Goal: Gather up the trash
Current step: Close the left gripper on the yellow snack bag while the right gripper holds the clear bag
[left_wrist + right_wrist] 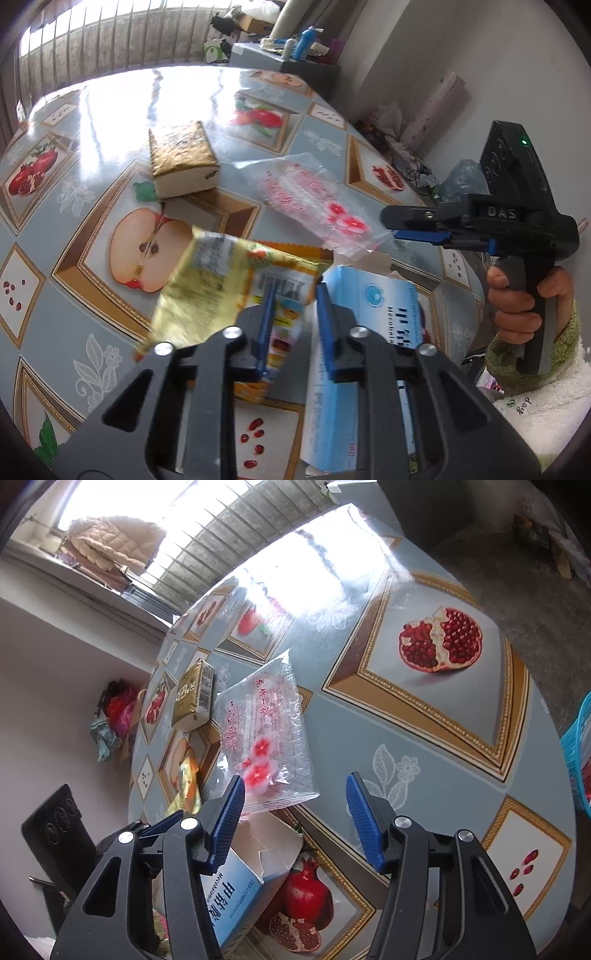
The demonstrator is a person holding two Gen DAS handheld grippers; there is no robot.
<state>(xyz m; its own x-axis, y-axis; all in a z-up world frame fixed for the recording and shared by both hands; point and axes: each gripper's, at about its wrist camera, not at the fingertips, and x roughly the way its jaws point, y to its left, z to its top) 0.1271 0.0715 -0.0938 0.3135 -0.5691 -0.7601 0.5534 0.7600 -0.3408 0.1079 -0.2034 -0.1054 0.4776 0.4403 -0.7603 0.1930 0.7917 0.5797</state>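
Left claw [295,295] narrowed, right claw [295,812] spread, both angled down

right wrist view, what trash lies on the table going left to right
yellow-orange wrapper → gold packet → clear plastic bag with pink flowers. The open blue-and-white box lies nearer, below them, so its place in that order is unclear.

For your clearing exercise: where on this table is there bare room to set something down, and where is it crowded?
Free: the glossy stretch of table beyond the gold packet, and the side with the big pomegranate print, right of the clear bag. Crowded: the near edge, where the yellow wrapper, blue box and clear bag lie close together.
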